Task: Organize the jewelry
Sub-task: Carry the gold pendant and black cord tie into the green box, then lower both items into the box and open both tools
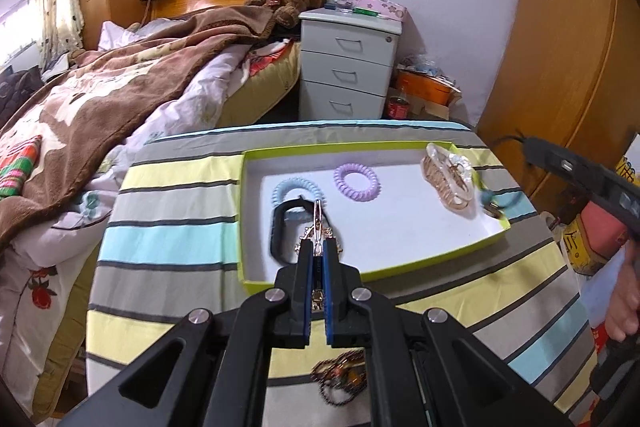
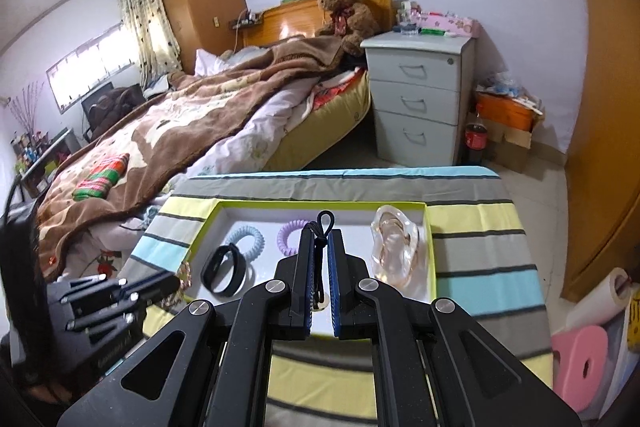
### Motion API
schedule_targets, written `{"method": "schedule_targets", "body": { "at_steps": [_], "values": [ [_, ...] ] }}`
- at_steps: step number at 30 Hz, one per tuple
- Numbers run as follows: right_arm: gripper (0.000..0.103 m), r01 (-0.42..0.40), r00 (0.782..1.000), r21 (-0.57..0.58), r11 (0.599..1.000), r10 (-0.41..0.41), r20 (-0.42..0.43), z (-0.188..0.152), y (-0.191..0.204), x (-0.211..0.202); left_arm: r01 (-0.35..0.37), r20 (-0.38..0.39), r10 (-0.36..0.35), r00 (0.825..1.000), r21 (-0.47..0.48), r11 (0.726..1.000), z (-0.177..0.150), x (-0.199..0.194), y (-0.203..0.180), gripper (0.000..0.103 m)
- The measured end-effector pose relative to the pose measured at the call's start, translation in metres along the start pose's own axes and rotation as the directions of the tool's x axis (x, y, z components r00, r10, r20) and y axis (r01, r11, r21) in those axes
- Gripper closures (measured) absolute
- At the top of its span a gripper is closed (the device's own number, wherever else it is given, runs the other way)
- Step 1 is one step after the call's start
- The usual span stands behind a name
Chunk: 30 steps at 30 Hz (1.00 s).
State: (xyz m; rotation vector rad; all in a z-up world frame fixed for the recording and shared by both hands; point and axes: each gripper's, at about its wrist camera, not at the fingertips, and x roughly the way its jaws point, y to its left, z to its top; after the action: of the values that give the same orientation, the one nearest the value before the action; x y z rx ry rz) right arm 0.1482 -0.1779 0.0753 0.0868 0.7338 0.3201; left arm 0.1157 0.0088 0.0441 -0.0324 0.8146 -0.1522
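Note:
A green-rimmed white tray (image 1: 440, 259) (image 2: 429, 251) lies on a striped cloth. In it are a blue coil hair tie (image 1: 280, 189) (image 2: 256, 239), a purple coil hair tie (image 1: 356, 181) (image 2: 286, 237), a black band (image 1: 280, 231) (image 2: 224, 273) and a clear hair claw (image 1: 448, 179) (image 2: 394, 247). My left gripper (image 1: 318, 247) is shut on a gold clip with a chain (image 1: 318, 223) above the tray's near left. My right gripper (image 2: 320, 239) is shut on a black cord necklace (image 2: 325, 221) over the tray's middle.
A dark bead chain (image 1: 340, 381) lies on the striped cloth (image 1: 172, 239) near me. A bed (image 2: 180, 131) stands on the left, a grey drawer unit (image 2: 416, 99) behind, a wooden wardrobe (image 2: 608, 131) on the right. A pink stool (image 2: 580, 363) stands at lower right.

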Motion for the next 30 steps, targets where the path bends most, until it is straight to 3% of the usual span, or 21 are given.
{"method": "schedule_targets", "body": {
  "at_steps": [9,18,30],
  "values": [
    [0.097,-0.038,0.993,-0.019,0.999,0.036,-0.116,0.012,-0.004,0.052,0.068,-0.03,-0.069,0.997,-0.019,0.997,0.01,0.028,-0.013,0.099],
    [0.097,-0.047,0.976,-0.054,0.997,0.034,-0.213,0.014,-0.008,0.09,0.085,-0.068,-0.086,0.994,-0.01,0.996,0.018,0.055,-0.024,0.099],
    [0.097,0.043,0.956,-0.167,0.985,-0.089,-0.281,0.021,-0.014,0.131,0.089,-0.124,-0.089,0.988,-0.006,0.996,0.022,0.085,-0.034,0.098]
  ]
}}
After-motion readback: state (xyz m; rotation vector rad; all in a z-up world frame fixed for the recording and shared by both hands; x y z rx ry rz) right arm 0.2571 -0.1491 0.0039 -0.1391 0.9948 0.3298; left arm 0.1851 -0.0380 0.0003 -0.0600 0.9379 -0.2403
